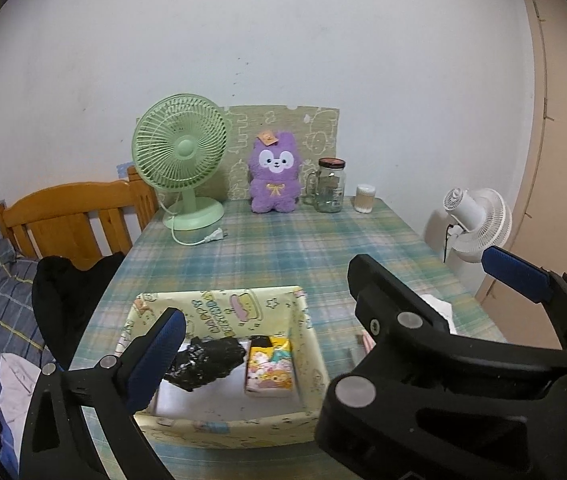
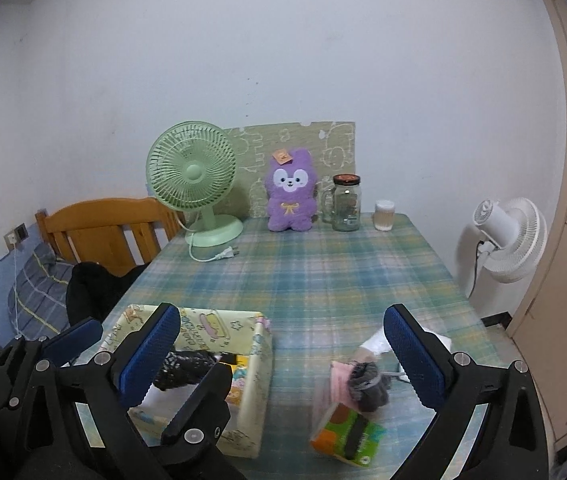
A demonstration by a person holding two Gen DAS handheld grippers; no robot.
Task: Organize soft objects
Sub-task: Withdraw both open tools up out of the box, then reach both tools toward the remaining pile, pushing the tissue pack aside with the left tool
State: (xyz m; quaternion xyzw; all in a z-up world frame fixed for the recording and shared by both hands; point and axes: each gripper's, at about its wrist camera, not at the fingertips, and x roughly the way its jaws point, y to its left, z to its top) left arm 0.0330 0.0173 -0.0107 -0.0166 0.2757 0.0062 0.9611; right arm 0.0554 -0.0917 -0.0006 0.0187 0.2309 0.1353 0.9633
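Note:
A yellow cartoon-print box (image 1: 307, 344) stands on the plaid table near its front edge. Inside lie a crumpled black soft item (image 1: 207, 360) and a cartoon tissue pack (image 1: 269, 368). My left gripper (image 1: 283, 314) hovers open over the box with nothing between its pads. Its right finger is hidden behind my right gripper's black finger (image 1: 383, 304). My right gripper (image 2: 282, 310) is open and empty, just right of the box (image 2: 259, 364). Between its fingers lie a pink item (image 2: 339, 380), a grey knit item (image 2: 367, 384) and a green-orange pack (image 2: 347, 436). A purple plush (image 2: 289, 196) sits at the back.
At the back stand a green fan (image 1: 181, 160) with a loose plug, a glass jar mug (image 1: 329, 186) and a small swab tub (image 1: 364, 198). A white fan (image 2: 511, 236) stands off the table's right side. A wooden headboard (image 1: 71, 216), a black garment and bedding are on the left.

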